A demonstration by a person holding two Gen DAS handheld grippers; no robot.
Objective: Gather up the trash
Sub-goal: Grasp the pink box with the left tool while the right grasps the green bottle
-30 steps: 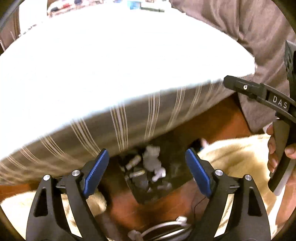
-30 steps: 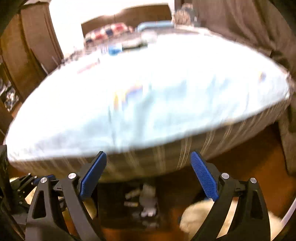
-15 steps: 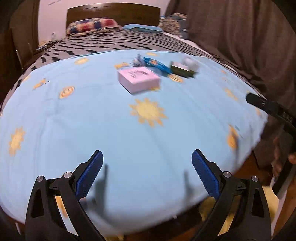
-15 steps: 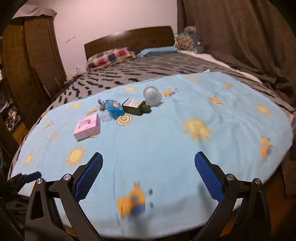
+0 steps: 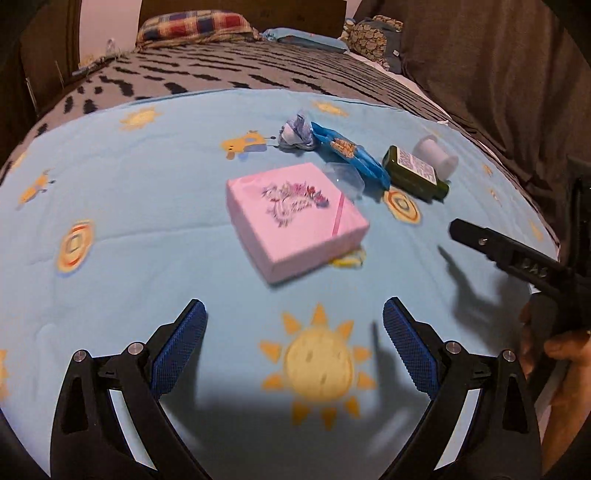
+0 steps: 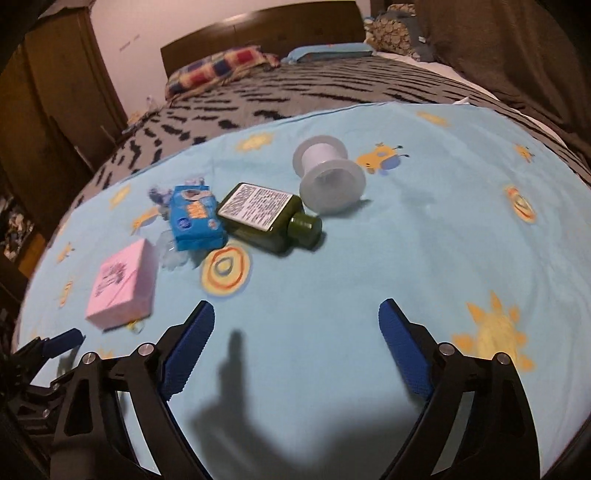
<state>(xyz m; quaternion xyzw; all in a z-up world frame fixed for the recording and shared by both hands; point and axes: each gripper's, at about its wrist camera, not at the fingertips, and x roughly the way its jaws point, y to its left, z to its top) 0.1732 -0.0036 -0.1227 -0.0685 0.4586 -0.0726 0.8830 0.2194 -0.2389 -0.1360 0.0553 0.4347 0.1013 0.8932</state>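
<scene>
Several pieces of trash lie on a light blue sheet (image 5: 147, 206) on a bed. A pink box (image 5: 295, 218) (image 6: 123, 284) is nearest. Behind it lie a crumpled wrapper (image 5: 297, 133), a blue snack packet (image 5: 351, 157) (image 6: 195, 218), a clear plastic scrap (image 5: 345, 177), a green bottle (image 5: 413, 173) (image 6: 266, 218) on its side and a white empty spool (image 5: 436, 153) (image 6: 328, 173). My left gripper (image 5: 293, 347) is open and empty, just short of the pink box. My right gripper (image 6: 295, 347) is open and empty, short of the bottle.
A dark patterned blanket (image 6: 314, 92) covers the bed beyond the sheet, with pillows (image 5: 195, 26) at the wooden headboard. A brown curtain (image 5: 498, 74) hangs at the right. A wooden wardrobe (image 6: 48, 110) stands at the left.
Both grippers have risen from the bed's edge and floor to above the sheet, then moved forward toward the trash. Both stay open.
</scene>
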